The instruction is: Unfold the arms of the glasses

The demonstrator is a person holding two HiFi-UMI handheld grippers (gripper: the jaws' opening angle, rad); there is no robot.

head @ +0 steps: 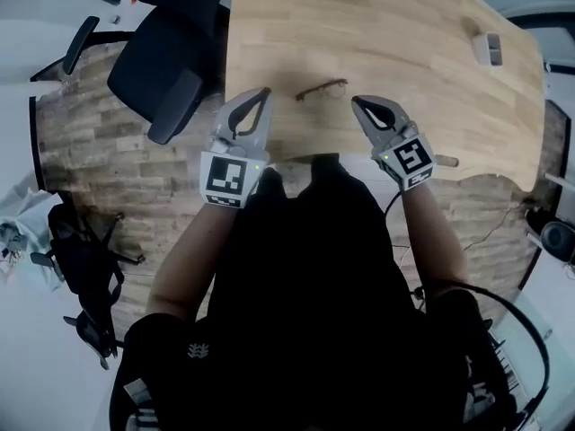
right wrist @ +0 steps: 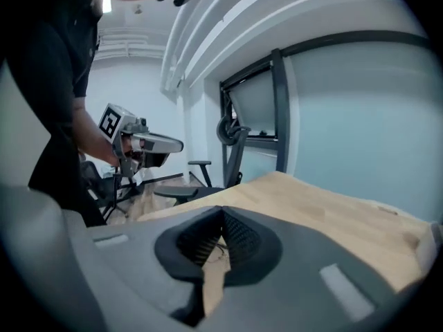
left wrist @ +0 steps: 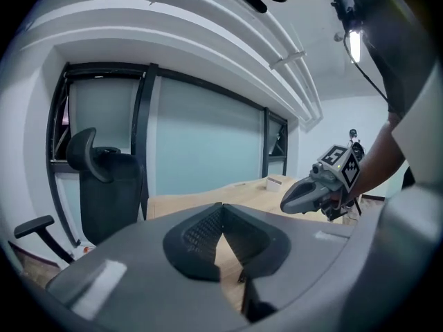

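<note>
My left gripper point(left wrist: 221, 206) has its fingertips pressed together, the ribbed pads meeting at a point with nothing caught between them. My right gripper point(right wrist: 221, 210) shows the same: tips together, pads empty, only a sliver of tabletop visible in the gap lower down.

From the head view, both grippers sit over the near edge of the wooden table point(head: 404, 43). The left gripper point(head: 264, 91) and the right gripper point(head: 357, 101) angle inward toward each other and tilt slightly down. Each carries its marker cube point(head: 226, 177) toward the wrist.

The glasses point(head: 322, 89) lie flat on the table, between the two sets of tips and just beyond them, touched by neither. They are too small and thin here for me to say how their arms are set.

Further out, a small white object point(head: 490, 49) rests near the table's far right edge, well apart from the glasses. A dark office chair point(head: 166, 57) stands off the table's left side, on the brick-patterned floor point(head: 81, 151).
</note>
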